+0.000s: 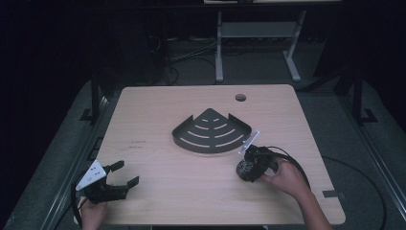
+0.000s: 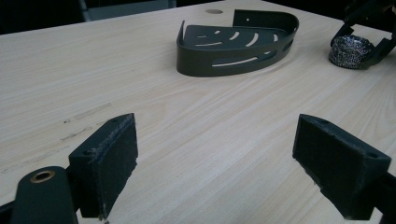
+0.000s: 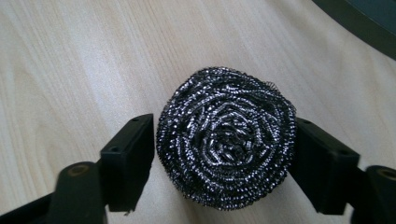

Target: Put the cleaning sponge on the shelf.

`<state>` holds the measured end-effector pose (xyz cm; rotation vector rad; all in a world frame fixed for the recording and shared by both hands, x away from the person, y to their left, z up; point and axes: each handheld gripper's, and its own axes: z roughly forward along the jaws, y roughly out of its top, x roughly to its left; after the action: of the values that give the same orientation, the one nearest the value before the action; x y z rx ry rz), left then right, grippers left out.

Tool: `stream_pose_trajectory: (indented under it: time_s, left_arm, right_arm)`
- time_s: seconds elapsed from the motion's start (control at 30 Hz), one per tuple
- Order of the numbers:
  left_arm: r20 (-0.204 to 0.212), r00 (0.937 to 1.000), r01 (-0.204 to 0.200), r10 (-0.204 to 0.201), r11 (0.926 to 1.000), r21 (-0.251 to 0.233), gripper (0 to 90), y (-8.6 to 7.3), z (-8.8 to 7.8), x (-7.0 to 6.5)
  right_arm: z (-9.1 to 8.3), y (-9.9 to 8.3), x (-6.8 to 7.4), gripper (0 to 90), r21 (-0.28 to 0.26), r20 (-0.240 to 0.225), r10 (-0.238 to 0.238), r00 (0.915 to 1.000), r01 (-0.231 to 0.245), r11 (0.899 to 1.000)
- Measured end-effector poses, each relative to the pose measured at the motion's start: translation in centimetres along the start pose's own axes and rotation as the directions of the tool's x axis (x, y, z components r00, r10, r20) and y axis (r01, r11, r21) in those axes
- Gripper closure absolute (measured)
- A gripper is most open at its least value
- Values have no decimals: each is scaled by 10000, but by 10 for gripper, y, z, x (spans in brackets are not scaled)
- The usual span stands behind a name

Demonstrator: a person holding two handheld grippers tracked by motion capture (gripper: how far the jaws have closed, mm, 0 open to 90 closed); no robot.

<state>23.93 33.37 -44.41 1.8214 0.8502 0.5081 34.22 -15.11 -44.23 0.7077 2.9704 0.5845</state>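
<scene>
Right gripper view: my right tongs (image 3: 224, 154) clamp the steel-wool scourer (image 3: 227, 140) on the tabletop (image 3: 70, 70); left tongs (image 2: 229, 163) gape empty. Next, I judge: lift it into the corner caddy (image 1: 210, 132).

Room dim; bench (image 1: 158, 143) lit evenly from above, surroundings near black. Shadows soft. High view slightly soft; gripper views sharper, no glare.

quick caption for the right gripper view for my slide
Right gripper closed on a steel wool scourer resting on the wooden table, with the dark corner rack's rim at the upper right.
</scene>
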Motion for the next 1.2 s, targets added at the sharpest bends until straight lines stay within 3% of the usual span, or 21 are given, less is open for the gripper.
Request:
stream_pose_trajectory:
  time_s: [0.47, 0.73, 1.2]
  left_arm:
    - [47, 10000, 26, -26, 10000, -12, 133, 0, 1, -1]
    - [40, 10000, 58, -57, 10000, -31, 133, 0, -1, 1]
    - [60, 10000, 68, -68, 10000, -14, 133, 0, 0, 1]
  right_arm:
    - [-3, 1, 1, 329, 219, -86, -55, 9999, 57, 9997]
    - [-13, 14, 0, 331, 277, -105, -216, 9997, 219, 9994]
    - [-27, 41, -10, 331, 73, -591, -314, 9978, 319, 9995]
